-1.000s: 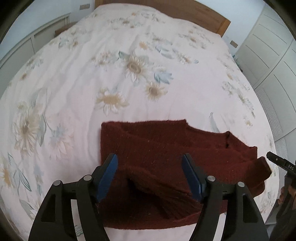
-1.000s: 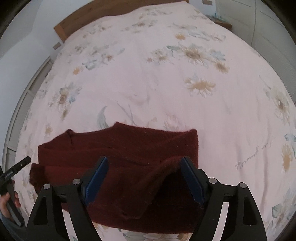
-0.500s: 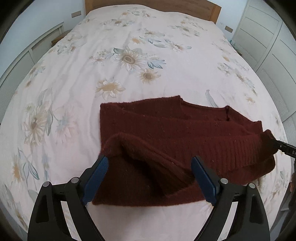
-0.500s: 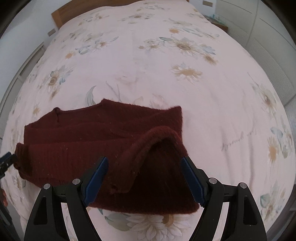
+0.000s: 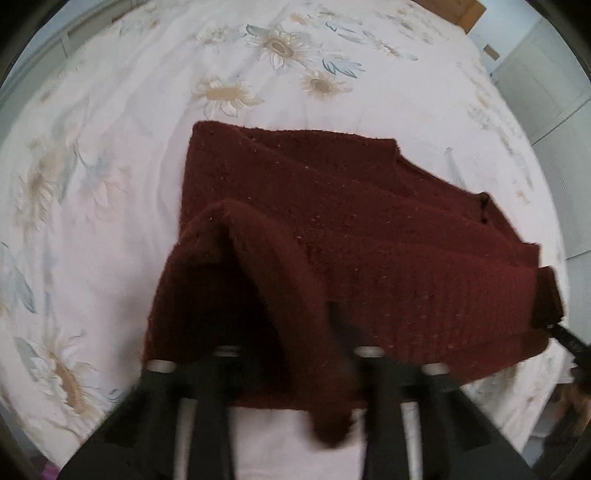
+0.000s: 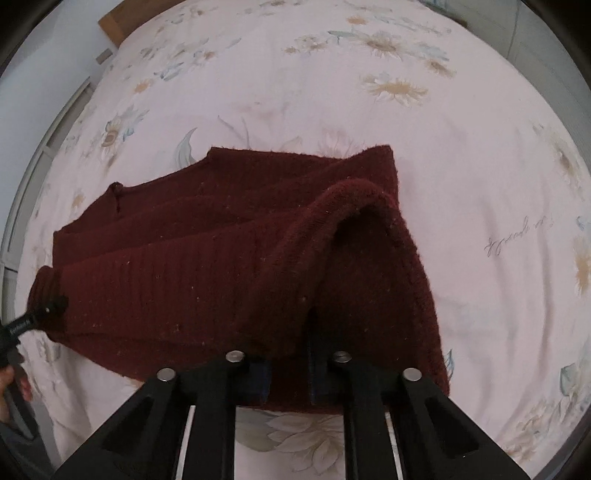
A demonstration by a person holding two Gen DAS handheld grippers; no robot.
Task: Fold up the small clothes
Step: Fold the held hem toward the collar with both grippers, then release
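Gripping the near hem of a dark red knitted sweater (image 5: 369, 236) at both corners, I stand at the foot of a bed whose flowered bedspread (image 5: 147, 110) carries the garment, spread flat with sleeves already turned in.

On the left, my left claw (image 5: 295, 354) has just been closing and is now clamped on the sweater's near left corner, the knit humped up into a dark tent above the pinch; the frame is blurred there, so the pads themselves are hard to make out.

Across the middle, the ribbed hem runs between my two grips, with the neckline lying toward the wooden headboard (image 5: 458, 9).

On the right, my right claw (image 6: 288, 369) has just been closing as well, its blue pads together on the near right corner, another fold of wool arching over them.

The step in hand looks like bringing the hem up to the shoulders. To do it well, I judge both corners should rise together and level, keeping the hem taut so the middle does not sag, then travel straight toward the collar and land edge on edge. Thick wool may slip, so firm bites matter.
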